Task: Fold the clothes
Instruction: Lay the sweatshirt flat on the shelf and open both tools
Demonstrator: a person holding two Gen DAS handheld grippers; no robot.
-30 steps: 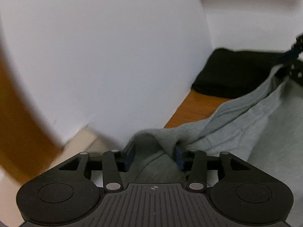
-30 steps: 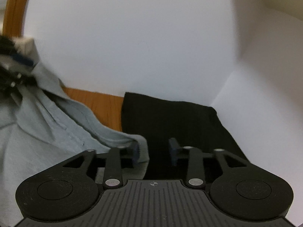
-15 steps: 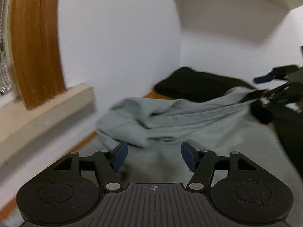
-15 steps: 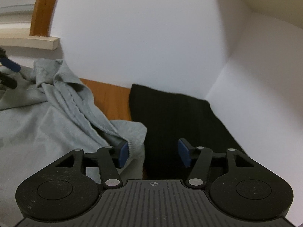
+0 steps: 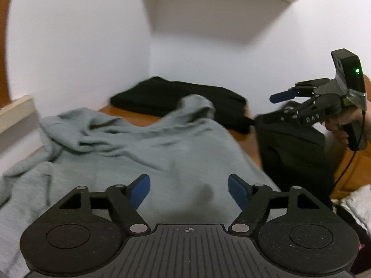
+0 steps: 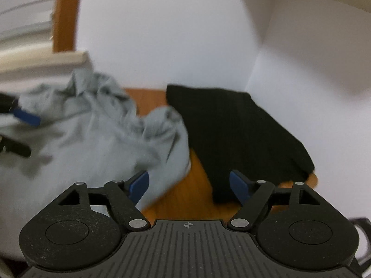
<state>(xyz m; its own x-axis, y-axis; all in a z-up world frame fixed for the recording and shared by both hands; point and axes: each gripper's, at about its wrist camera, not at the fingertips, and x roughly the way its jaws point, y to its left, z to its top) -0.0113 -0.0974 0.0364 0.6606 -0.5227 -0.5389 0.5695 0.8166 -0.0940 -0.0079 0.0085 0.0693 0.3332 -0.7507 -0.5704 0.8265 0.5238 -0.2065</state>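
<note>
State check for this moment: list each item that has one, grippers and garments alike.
left gripper: open, empty, over the grey cloth.
right gripper: open, empty.
grey garment: released, crumpled, top edge bunched.
black garment: folded flat against the wall.

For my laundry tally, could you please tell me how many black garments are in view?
2: a folded black garment at the back of the wooden surface by the wall corner, and another black garment below the right gripper. Others may be hidden.
</note>
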